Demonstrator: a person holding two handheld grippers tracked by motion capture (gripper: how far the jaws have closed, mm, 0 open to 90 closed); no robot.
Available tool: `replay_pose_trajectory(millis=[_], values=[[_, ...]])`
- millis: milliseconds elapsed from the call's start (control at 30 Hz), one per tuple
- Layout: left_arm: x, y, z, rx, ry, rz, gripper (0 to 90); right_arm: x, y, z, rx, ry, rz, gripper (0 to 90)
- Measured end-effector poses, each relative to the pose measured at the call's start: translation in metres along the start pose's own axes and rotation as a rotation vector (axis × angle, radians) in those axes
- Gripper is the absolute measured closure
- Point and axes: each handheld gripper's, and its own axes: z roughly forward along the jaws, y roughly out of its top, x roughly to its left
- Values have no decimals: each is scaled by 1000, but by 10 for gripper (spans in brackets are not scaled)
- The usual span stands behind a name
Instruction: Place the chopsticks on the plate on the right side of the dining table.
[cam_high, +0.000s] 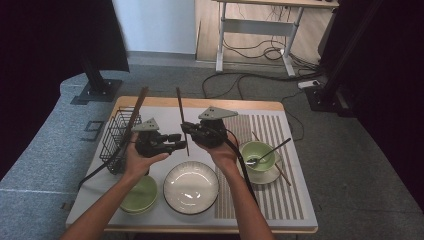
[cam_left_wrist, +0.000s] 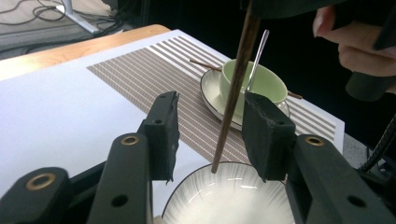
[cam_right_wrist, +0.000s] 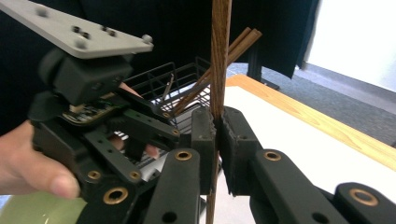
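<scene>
Right gripper view: jaws clamp unmarked chopstick (cam_right_wrist: 220, 56).

dark wooden chopstick (cam_right_wrist: 220, 56), matt grain

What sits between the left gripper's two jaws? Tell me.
A brown chopstick hangs between the open left gripper jaws, untouched, in the left gripper view; the right gripper clamps it.

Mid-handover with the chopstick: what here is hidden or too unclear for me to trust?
- Top of the dark wooden chopstick: cut off by the upper edge in both gripper views.
- Contents of the black wire basket: in the right gripper view, the left gripper blocks most of it.
- Light green bowl: in the high view, the left forearm covers part of it.
- Inside of the green cup: hidden by its rim in the left gripper view.
</scene>
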Motion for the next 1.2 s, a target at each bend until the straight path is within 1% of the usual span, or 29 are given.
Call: replay_pose_trajectory(millis=[67,167,267,300,500,600,733,800,900,967,1067,1133,1200], values=[[0,-1,2,5,3,2,588,2,0,1,-3,11,-1,843],[0,-1,5,8,-13,-8,650,3,0,2,-4,18,-2,843],[0,-2,6,17,-44,-19,700,3,-2,2,0,20,2,843],[-1,-2,7,20,-50,-13,719,2,-2,2,-1,25,6,843],[-1,-2,8,37,-68,-13,825,0,-5,2,-6,32,27,843],[-2,-3,7,50,-74,-2,841,-1,-6,2,-3,35,26,842],[-3,-3,6,61,-81,-1,857,-3,-8,3,-1,33,39,830],[-3,-3,5,74,-73,8,861,-5,-10,3,-3,34,50,820],[-4,-3,3,89,-68,11,863,-8,-12,2,2,32,57,801],[-4,-3,3,98,-67,10,864,-10,-14,1,1,21,57,780],[-5,-3,3,119,-59,25,864,-10,-16,0,7,-3,48,740],[-6,-2,4,130,-56,28,864,-10,-17,-1,11,-26,30,695],[-5,-2,4,134,-51,21,865,-9,-17,-3,11,-38,12,663]])
